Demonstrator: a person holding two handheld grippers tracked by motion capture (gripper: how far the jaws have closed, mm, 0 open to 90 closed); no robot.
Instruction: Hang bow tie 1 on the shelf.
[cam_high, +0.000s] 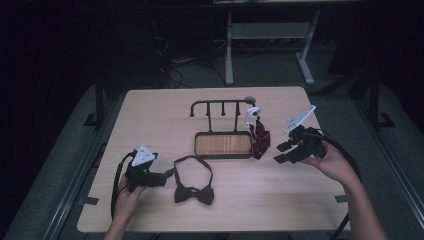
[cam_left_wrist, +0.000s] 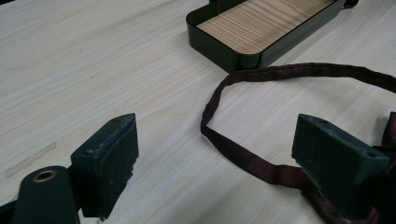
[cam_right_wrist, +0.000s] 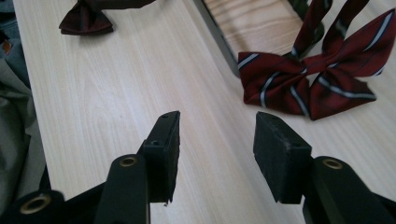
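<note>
A dark bow tie (cam_high: 194, 192) lies flat on the wooden table with its strap (cam_left_wrist: 243, 158) looped toward a black hook rack (cam_high: 220, 104). My left gripper (cam_high: 167, 176) rests low beside it, open, and the strap runs between its jaws (cam_left_wrist: 215, 140) with no pad pressing on it. A red striped bow tie (cam_high: 259, 137) hangs by its band from the rack's right end, its bow (cam_right_wrist: 308, 79) down by the tray. My right gripper (cam_high: 282, 152) hovers just right of it, open (cam_right_wrist: 217, 126) with nothing between the jaws. The dark bow tie (cam_right_wrist: 86, 21) shows farther off.
The rack stands on a black tray with a wood-grain floor (cam_high: 197, 145), its wall (cam_left_wrist: 224, 51) close beyond the strap. A cable trails from each gripper. Behind the table stands a white desk frame (cam_high: 267, 35) on a dark floor.
</note>
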